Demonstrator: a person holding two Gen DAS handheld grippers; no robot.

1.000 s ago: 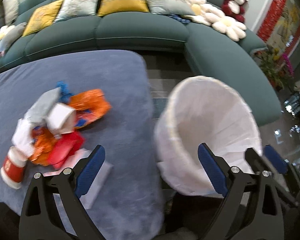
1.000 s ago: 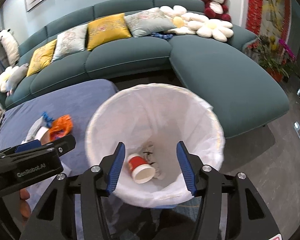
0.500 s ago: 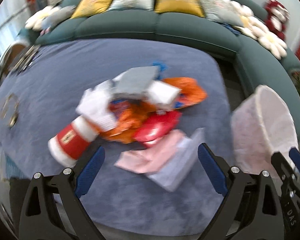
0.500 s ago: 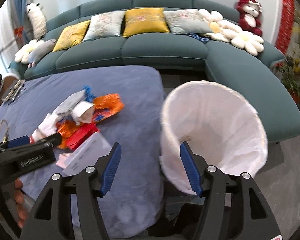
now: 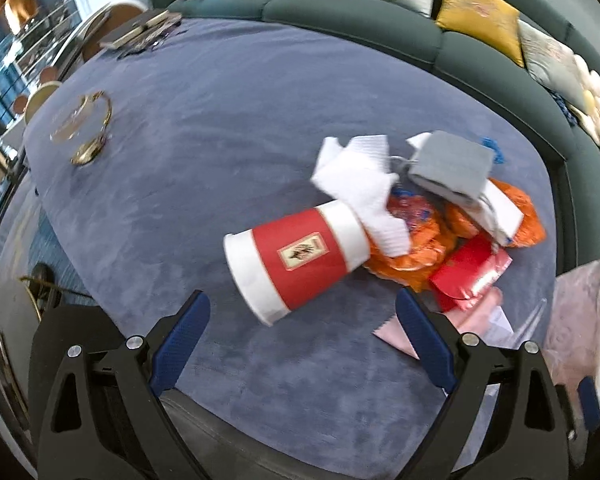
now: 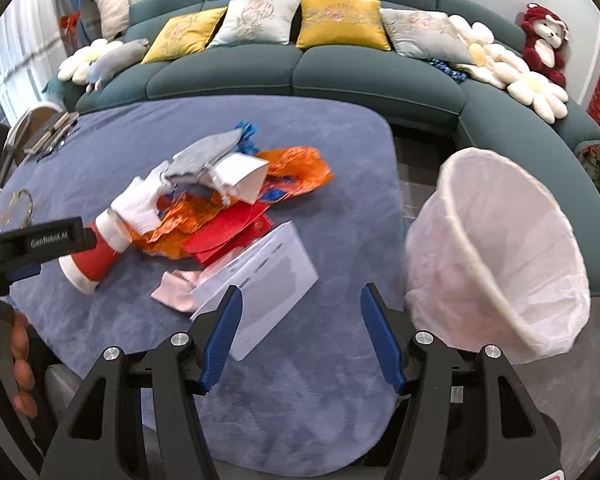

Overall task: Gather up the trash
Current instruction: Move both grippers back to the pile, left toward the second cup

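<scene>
A pile of trash lies on the blue-cloth table (image 5: 228, 128). It holds a red and white paper cup (image 5: 296, 258) on its side, white tissue (image 5: 360, 184), orange wrappers (image 5: 416, 232), a red packet (image 5: 470, 272), grey cloth (image 5: 450, 168) and a white flat bag (image 6: 264, 280). My left gripper (image 5: 300, 330) is open and empty, just in front of the cup. My right gripper (image 6: 300, 328) is open and empty, over the table's front edge beside the white bag. The white-lined trash bin (image 6: 500, 256) stands right of the table.
A teal curved sofa (image 6: 340, 76) with cushions and plush toys runs behind the table. A gold-rimmed glass piece (image 5: 82, 128) and a stack of flat items (image 5: 140, 30) sit on the table's far left. Floor lies between table and bin.
Both grippers have swung left, away from the bin and toward the trash pile. The left gripper now faces the paper cup close up. Both stay open.
</scene>
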